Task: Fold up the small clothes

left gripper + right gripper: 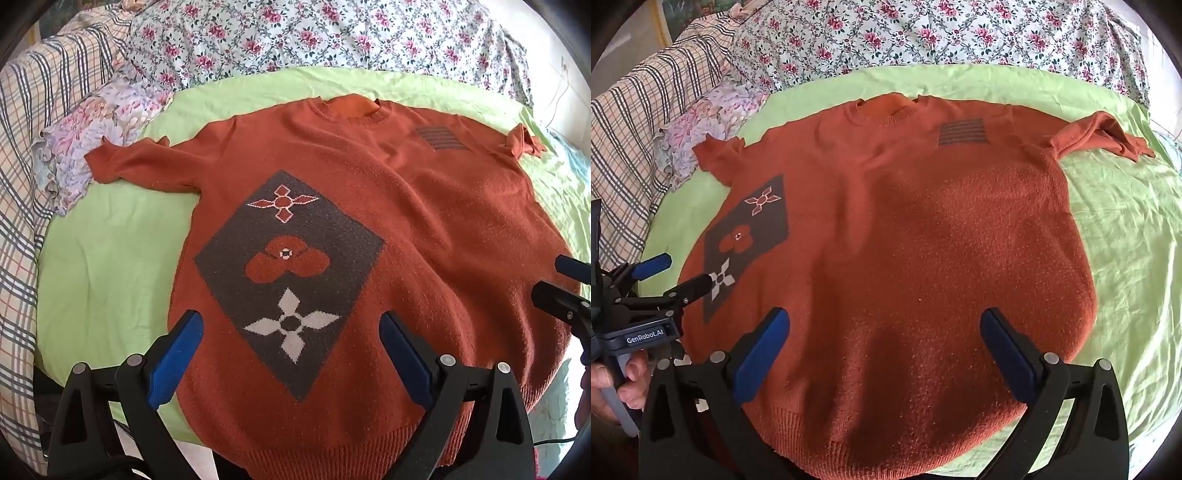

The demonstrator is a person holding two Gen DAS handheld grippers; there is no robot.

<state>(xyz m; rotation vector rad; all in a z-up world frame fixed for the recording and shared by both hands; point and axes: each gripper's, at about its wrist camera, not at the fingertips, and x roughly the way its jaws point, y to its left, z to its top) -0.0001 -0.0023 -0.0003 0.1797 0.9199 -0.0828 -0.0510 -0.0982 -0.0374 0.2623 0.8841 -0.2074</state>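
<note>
Both hand-held grippers, left (291, 339) & right (884, 332), wide open, empty, over orange sweater (923, 240).
Laid flat on bed sheet (1126, 240), sleeves out; no fold made yet.

One sweater (424, 229), two grippers (291, 325) (882, 325), one sheet (110, 258).

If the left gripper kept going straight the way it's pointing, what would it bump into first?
Most likely the orange sweater, around the grey diamond patch that lies between the open left gripper fingers. Nothing else shows in that line, though depth is hard to judge.
</note>
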